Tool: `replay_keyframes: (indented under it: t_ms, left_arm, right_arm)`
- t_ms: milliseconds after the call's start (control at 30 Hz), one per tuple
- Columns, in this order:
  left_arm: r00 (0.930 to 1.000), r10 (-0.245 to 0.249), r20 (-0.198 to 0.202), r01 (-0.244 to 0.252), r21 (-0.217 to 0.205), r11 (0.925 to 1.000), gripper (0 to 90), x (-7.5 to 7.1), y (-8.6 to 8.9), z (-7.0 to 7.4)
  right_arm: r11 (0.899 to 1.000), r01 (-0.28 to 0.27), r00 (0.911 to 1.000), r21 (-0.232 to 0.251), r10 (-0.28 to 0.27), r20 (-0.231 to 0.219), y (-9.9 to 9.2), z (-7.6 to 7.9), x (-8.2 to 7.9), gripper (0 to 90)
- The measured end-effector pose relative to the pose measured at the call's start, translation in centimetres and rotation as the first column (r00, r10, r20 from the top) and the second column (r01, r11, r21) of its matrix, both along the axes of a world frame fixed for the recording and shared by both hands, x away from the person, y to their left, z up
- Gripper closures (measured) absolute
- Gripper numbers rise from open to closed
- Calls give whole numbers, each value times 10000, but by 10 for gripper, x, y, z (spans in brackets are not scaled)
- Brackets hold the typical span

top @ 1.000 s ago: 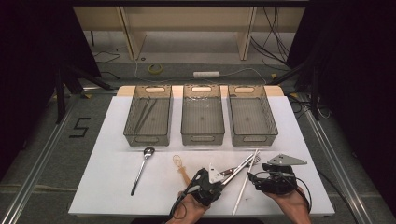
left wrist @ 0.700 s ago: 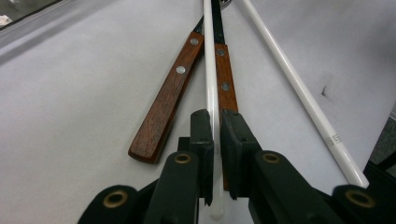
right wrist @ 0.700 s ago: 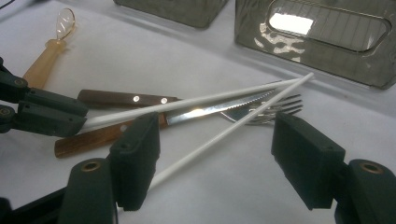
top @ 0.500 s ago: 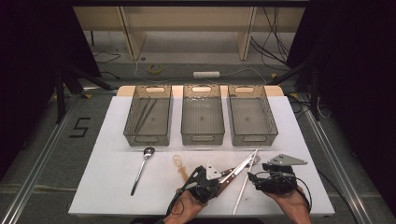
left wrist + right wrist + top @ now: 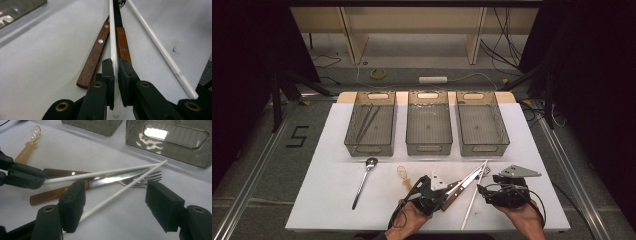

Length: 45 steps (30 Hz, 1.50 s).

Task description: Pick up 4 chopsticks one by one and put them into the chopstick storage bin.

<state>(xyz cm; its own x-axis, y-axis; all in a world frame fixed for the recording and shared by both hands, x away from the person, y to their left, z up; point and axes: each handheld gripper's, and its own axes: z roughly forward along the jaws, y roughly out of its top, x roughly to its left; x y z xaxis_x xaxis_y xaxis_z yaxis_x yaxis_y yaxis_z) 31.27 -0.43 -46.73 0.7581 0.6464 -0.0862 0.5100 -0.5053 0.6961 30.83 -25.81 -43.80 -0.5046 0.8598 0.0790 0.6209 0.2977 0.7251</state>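
My left gripper (image 5: 446,191) (image 5: 116,68) is shut on the near end of a white chopstick (image 5: 112,37) (image 5: 100,173), which slants over a wood-handled knife (image 5: 117,178) and fork (image 5: 147,180). Their two brown handles (image 5: 93,56) lie on the white table just past its jaws. A second white chopstick (image 5: 473,197) (image 5: 120,192) rests on the table and passes between the wide-apart jaws of my right gripper (image 5: 482,190) (image 5: 116,193), which is open and does not touch it. In the right gripper view the left gripper (image 5: 25,178) shows at the left.
Three grey mesh trays (image 5: 370,148) (image 5: 428,148) (image 5: 482,148) stand in a row at the back; the left one holds thin dark sticks. A metal spoon (image 5: 363,180) and a small amber spoon (image 5: 403,175) lie left of the grippers.
The left gripper has edged slightly away from the person with the chopstick in it. The right gripper has stayed where it was.
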Motion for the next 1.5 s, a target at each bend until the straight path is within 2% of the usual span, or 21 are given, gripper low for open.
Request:
replay_keyframes:
  t_ms: [567, 767, 1033, 1233, 1433, 1500]
  left_arm:
    - [9983, 58, 575, -22, -627, 9980, 834, 7, 28, 33]
    - [9975, 104, 706, -35, -982, 9952, 834, 7, 38, 43]
    - [9956, 296, 892, -165, -1446, 9894, 834, 8, 56, 58]
    - [9931, 446, 1085, -243, -1819, 9830, 834, 9, 72, 74]
    - [9958, 405, 821, -207, -2288, 9733, 834, 9, 85, 82]
    - [9959, 331, 846, -129, -2295, 9732, 834, 7, 87, 85]
  right_arm:
    - [10000, -5, 10000, 23, 5, 7, 0, 0, 0, 336]
    - [10000, -21, 10000, 31, 21, 26, 0, 0, 0, 336]
    - [10000, 27, 10000, 41, -27, 30, -1, 0, 0, 336]
    - [10000, 36, 10000, 49, -36, 20, -1, 0, 0, 336]
    - [10000, -18, 10000, 57, 18, 21, 0, 0, 1, 336]
    - [10000, -6, 10000, 54, 6, -2, 0, 0, 1, 336]
